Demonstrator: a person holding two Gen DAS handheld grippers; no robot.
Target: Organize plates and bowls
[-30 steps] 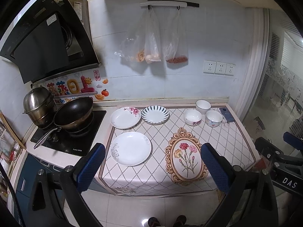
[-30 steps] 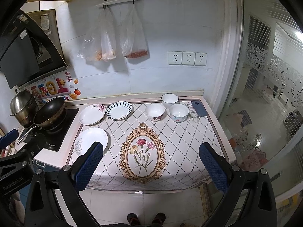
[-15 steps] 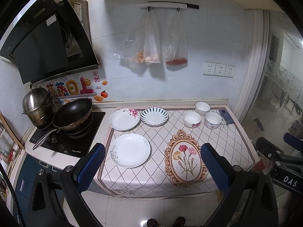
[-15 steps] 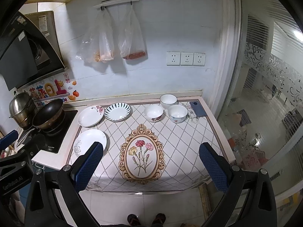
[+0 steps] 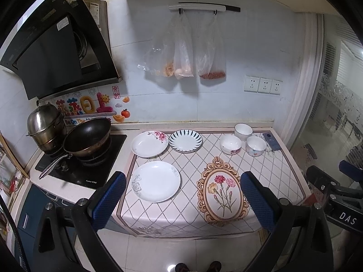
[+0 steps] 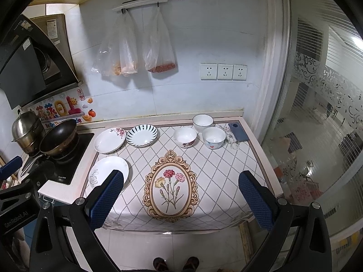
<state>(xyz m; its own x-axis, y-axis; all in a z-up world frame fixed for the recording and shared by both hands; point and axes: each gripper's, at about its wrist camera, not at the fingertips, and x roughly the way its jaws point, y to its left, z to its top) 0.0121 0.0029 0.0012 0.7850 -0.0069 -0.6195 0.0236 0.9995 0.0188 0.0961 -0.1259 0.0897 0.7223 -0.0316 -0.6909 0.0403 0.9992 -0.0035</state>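
Three plates lie on the patterned counter mat: a plain white plate at the front left, a pink-flowered plate behind it and a blue-striped plate beside that. Three bowls stand at the back right: a white one, a flowered one and one with hearts. The same plates and bowls show in the right wrist view. My left gripper and right gripper are both open and empty, held high in front of the counter.
A black wok and a steel pot sit on the hob at left. A phone lies at the counter's back right corner. Plastic bags hang on the wall. A glass partition is at right.
Both grippers have drawn back and up a little, so the counter looks slightly smaller and lower. Nothing on the counter has moved.
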